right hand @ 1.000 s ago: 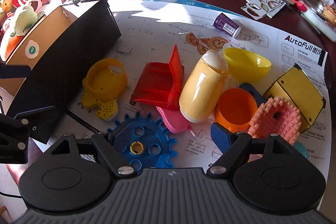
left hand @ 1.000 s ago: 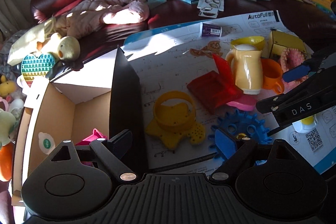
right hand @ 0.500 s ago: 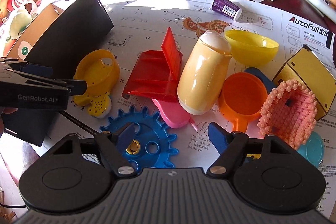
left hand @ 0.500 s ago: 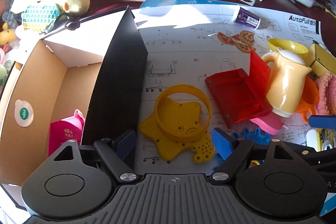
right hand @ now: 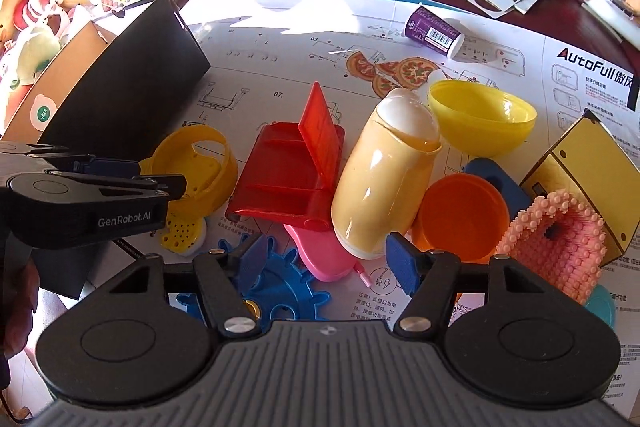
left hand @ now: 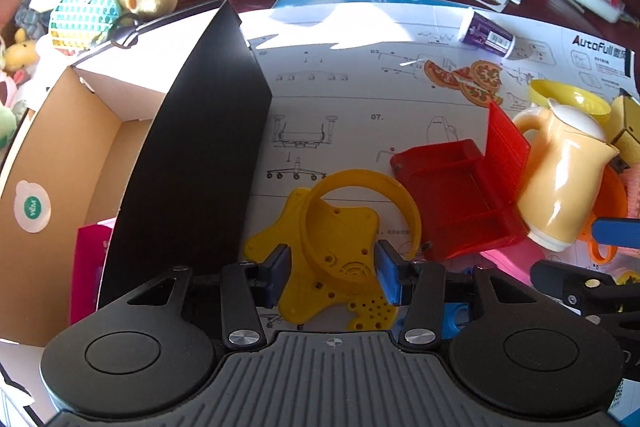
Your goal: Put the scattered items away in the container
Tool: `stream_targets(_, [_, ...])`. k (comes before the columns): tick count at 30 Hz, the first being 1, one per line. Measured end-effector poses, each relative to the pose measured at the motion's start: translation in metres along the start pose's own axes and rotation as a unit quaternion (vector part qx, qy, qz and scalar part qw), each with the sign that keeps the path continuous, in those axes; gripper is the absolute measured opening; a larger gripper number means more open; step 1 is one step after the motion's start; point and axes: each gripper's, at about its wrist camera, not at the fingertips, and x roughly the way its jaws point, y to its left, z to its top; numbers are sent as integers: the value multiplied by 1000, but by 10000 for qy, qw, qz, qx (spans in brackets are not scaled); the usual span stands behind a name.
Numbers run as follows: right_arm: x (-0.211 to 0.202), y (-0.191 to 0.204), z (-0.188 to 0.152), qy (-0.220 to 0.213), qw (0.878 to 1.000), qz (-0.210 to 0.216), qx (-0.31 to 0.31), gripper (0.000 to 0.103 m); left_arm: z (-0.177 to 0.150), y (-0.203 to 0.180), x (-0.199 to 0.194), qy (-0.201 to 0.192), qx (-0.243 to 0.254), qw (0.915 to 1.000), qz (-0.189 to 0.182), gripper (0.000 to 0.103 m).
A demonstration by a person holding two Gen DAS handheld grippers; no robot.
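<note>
A yellow star-shaped toy with a ring on top (left hand: 340,239) lies on the printed paper sheet (left hand: 360,87), beside the black flap (left hand: 192,167) of the cardboard box (left hand: 80,147). My left gripper (left hand: 332,275) points down over it. Its jaws are closing with the toy between them, and the blue pads (left hand: 387,277) stand at the toy's sides; no squeeze shows. My right gripper (right hand: 328,263) hovers over a pink piece (right hand: 320,259) and a blue gear (right hand: 280,291). Its jaws are closing too, with the pads touching nothing. The left gripper (right hand: 180,183) also shows from the side, at the yellow toy (right hand: 200,163).
A red hinged tray (right hand: 288,187), cream jug (right hand: 384,179), yellow bowl (right hand: 480,119), orange cup (right hand: 460,215), knobbly pink piece (right hand: 556,247) and yellow box (right hand: 580,167) crowd the sheet. A pink item (left hand: 88,267) lies in the box. Plush toys and clothes cover the dark red sofa behind.
My left gripper has come down from beside the box flap until it is over the yellow star toy, and its jaws have narrowed around it. The right gripper's jaws have narrowed a little.
</note>
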Motion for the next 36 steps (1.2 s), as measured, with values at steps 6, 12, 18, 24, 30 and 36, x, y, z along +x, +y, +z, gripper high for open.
stream_targets(6, [-6, 6, 11, -164, 9997, 134, -79, 70, -5, 22, 19, 388, -757, 9963, -107, 58])
stream_targets(12, [-1, 24, 24, -199, 9990, 304, -277, 67, -20, 26, 11, 345, -576, 9974, -247, 47])
stream_targets(18, [19, 47, 22, 65, 9976, 481, -488, 51, -38, 29, 23, 709, -335, 9964, -327, 39])
stream_targets(24, [32, 66, 14, 309, 9944, 742, -691, 50, -39, 33, 18, 636, -299, 9962, -522, 42])
stream_targets(30, [31, 67, 0, 454, 9927, 831, -751, 48, -44, 28, 12, 500, -5, 9965, -669, 44])
stream_targets(36, [16, 79, 1, 316, 9894, 1044, -961, 47, -54, 29, 2, 412, 71, 9954, -861, 46])
